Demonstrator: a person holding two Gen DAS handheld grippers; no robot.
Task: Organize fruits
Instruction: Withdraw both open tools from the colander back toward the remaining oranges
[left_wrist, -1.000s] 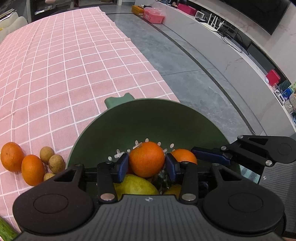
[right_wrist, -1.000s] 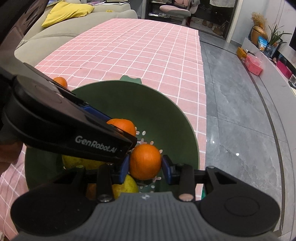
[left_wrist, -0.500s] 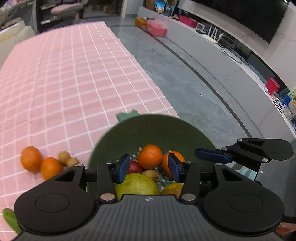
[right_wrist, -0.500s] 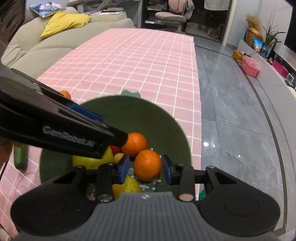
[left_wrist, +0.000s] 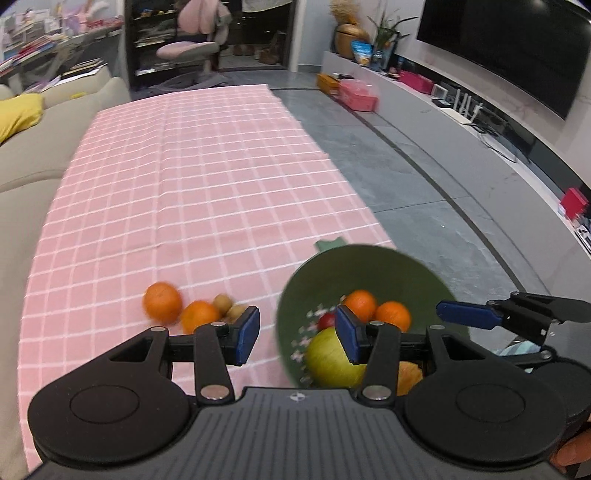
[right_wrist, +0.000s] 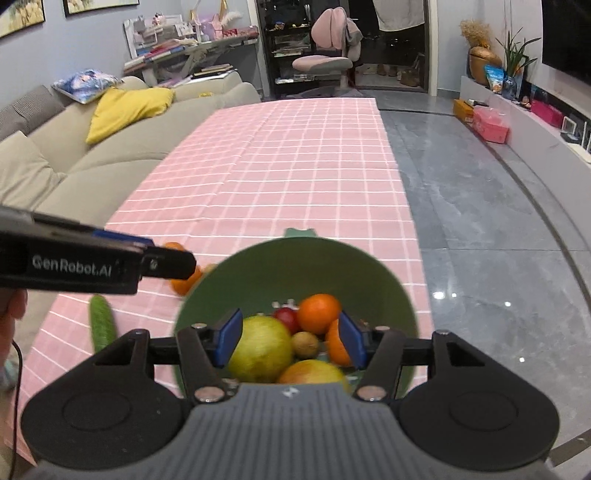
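My left gripper (left_wrist: 295, 336) is part open, nothing between the blue pads; jaws opened a bit further just now. My right gripper (right_wrist: 290, 341) has just spread too, no fruit pinched; its pads frame the pile in the green bowl (right_wrist: 391, 284) from above, touching nothing as far as I can tell.

Key relation: the loose fruit is left of the bowl, on the left gripper's side. In the left wrist view the two oranges (left_wrist: 162, 302) and a few small brown fruits (left_wrist: 223, 302) sit just ahead-left of my left pad, on the pink checked cloth (left_wrist: 207, 192). The bowl is ahead-right. Left hand is plainly nearer, so I'd judge it takes the next pick. The cucumber (right_wrist: 101, 325) lies further left, long axis roughly along my view; a grasp would go across it.

Materials: oranges round and dimpled, should grip fine. Brown fruits small, likely roll; edges blurred, kind uncertain. Bowl smooth matte plastic, perforated base, tab handle at far rim. It holds two oranges, a big yellow-green fruit (right_wrist: 260, 349), a red one and a brown one.
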